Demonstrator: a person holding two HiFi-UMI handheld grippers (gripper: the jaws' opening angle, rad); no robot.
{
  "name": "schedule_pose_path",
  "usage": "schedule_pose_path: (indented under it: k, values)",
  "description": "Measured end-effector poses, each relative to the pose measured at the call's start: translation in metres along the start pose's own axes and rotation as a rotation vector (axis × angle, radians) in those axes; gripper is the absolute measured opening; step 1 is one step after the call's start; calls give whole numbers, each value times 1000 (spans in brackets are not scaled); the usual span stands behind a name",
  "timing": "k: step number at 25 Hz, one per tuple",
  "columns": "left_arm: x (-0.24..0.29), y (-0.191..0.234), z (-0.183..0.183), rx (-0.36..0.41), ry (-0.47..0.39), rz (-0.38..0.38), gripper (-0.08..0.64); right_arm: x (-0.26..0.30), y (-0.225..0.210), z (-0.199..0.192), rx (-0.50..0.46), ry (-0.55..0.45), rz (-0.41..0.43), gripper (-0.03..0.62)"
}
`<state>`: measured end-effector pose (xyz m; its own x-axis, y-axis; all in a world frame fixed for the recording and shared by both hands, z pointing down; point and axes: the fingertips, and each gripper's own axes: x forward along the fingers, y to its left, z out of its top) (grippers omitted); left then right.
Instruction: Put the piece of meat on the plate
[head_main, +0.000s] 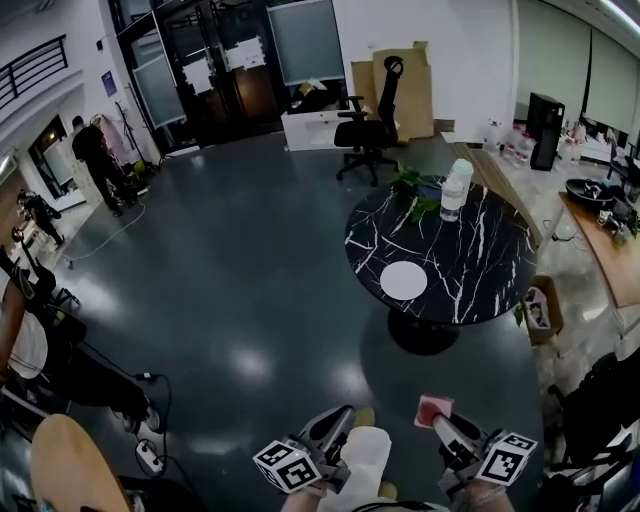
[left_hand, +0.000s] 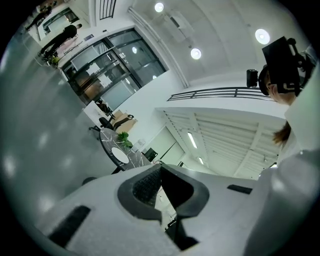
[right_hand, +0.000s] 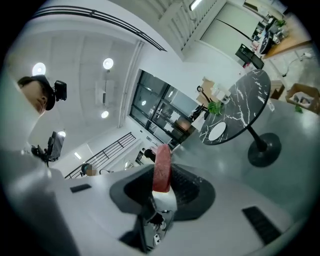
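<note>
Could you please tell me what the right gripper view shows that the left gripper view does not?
Only the right gripper view shows the piece of meat, clamped in the right gripper. Only the left gripper view shows the left gripper, jaws together on nothing. Both show the black table with the white plate on it.
</note>
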<state>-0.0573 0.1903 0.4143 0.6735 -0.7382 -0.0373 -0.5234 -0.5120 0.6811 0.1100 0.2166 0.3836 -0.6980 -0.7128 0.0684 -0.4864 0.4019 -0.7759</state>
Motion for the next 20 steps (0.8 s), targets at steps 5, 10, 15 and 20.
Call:
schedule_pose_path:
  k: [5,10,15,20]
  values:
    - [70,33,25,-3,24,-51,9,38,-41,34,12,-17,-61,94]
    - [146,73,77,30,16,-116,9,105,-69,76,-4,-21,-76,94]
    - [194,99,107,32,38,-134,9,163,-88,103,11,-3,-83,94]
    - [220,140,122,-1,60,-107,8,206,-105,116,18,26,-99,94]
